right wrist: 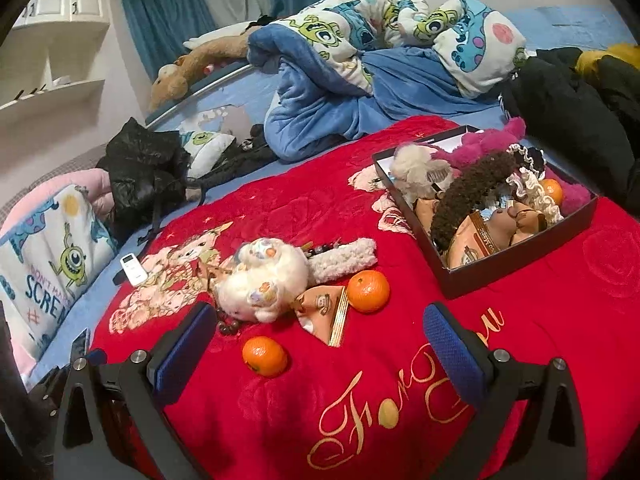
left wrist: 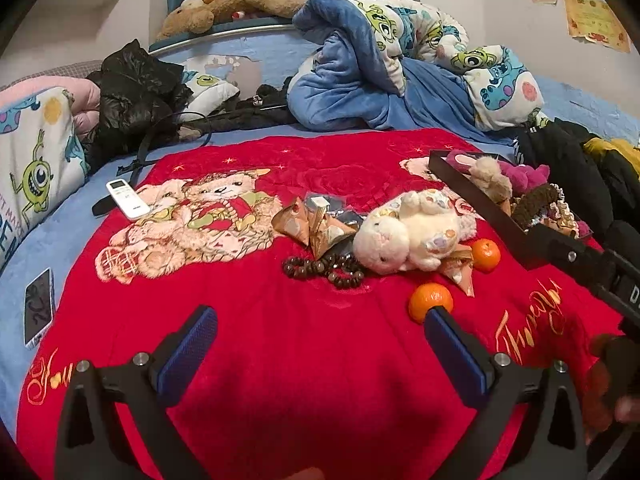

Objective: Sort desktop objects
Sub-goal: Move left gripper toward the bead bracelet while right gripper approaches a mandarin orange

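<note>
On a red blanket (left wrist: 280,320) lie a white plush rabbit (left wrist: 412,236), two tangerines (left wrist: 431,301) (left wrist: 485,255), triangular paper packets (left wrist: 316,228), a brown bead bracelet (left wrist: 324,271) and a dark pouch (left wrist: 324,205). A black box (right wrist: 516,254) at the right holds plush toys, hair bands and a tangerine (right wrist: 553,191). My left gripper (left wrist: 320,344) is open and empty, just short of the near tangerine. My right gripper (right wrist: 320,340) is open and empty, above the near tangerine (right wrist: 265,355); the rabbit (right wrist: 264,280) and far tangerine (right wrist: 368,291) lie beyond.
A white remote (left wrist: 128,199) and a phone (left wrist: 39,307) lie at the left. Rumpled blue bedding (left wrist: 360,80), black jackets (left wrist: 136,92) and a brown plush (left wrist: 240,6) fill the back. Dark clothes (right wrist: 580,92) lie beside the box.
</note>
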Available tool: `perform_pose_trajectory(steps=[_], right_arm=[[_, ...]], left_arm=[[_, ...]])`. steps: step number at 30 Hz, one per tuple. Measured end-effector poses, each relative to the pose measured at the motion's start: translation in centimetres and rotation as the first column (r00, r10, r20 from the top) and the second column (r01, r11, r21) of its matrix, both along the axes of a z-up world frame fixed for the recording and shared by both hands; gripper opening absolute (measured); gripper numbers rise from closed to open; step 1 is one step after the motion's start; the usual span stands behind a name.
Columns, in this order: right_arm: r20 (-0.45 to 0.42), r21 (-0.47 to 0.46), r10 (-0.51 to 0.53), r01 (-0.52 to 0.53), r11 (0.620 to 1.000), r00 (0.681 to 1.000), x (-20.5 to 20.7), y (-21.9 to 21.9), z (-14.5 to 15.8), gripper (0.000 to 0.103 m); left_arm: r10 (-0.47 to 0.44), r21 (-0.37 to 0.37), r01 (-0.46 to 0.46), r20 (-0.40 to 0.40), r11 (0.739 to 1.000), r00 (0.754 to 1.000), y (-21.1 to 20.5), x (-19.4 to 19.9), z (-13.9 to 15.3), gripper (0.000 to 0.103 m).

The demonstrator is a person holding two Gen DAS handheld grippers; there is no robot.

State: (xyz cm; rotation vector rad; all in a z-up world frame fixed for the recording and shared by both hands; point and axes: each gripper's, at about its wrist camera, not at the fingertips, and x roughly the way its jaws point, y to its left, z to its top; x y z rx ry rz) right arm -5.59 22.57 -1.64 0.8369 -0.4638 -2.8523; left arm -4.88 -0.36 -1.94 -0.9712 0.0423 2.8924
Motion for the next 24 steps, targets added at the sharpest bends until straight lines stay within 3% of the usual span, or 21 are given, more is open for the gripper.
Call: perform_pose_trajectory(steps=[6, 11, 16, 19, 24], right_arm=[[0.031, 0.058, -0.006, 0.004, 0.998, 0.999, -1.4, 0.2, -0.8, 0.103], [0.035, 0.008, 0.043, -0.043, 0.999, 0.998, -3.1, 0.9, -1.2, 0.101], [0.063, -0.04, 0.098, -0.096, 0.995, 0.993, -5.4, 1.5, -2.4, 0.09], [0.085, -0.044, 0.092, -0.088, 0.995, 0.992, -6.6, 1.9, -3.0, 0.09], [0.122, -0.037, 0.099, -0.095, 0.995, 0.988, -8.0, 2.0, -4.1, 0.087]], left_arm=[[-0.011, 0.035, 0.009, 0.048, 0.999, 0.999, -0.3, -2.6, -0.7, 0.103], [-0.016, 0.029, 0.014, 0.075, 0.999, 0.997, -0.4, -5.0, -1.4, 0.103], [-0.036, 0.006, 0.035, 0.095, 0.999, 0.995, 0.0, -8.4, -2.0, 0.103], [-0.041, -0.021, 0.044, 0.103, 0.999, 0.994, 0.2, -10.1, -2.6, 0.103], [-0.051, 0.031, 0.047, 0.134, 0.998, 0.99, -0.1, -12.0, -4.1, 0.103]])
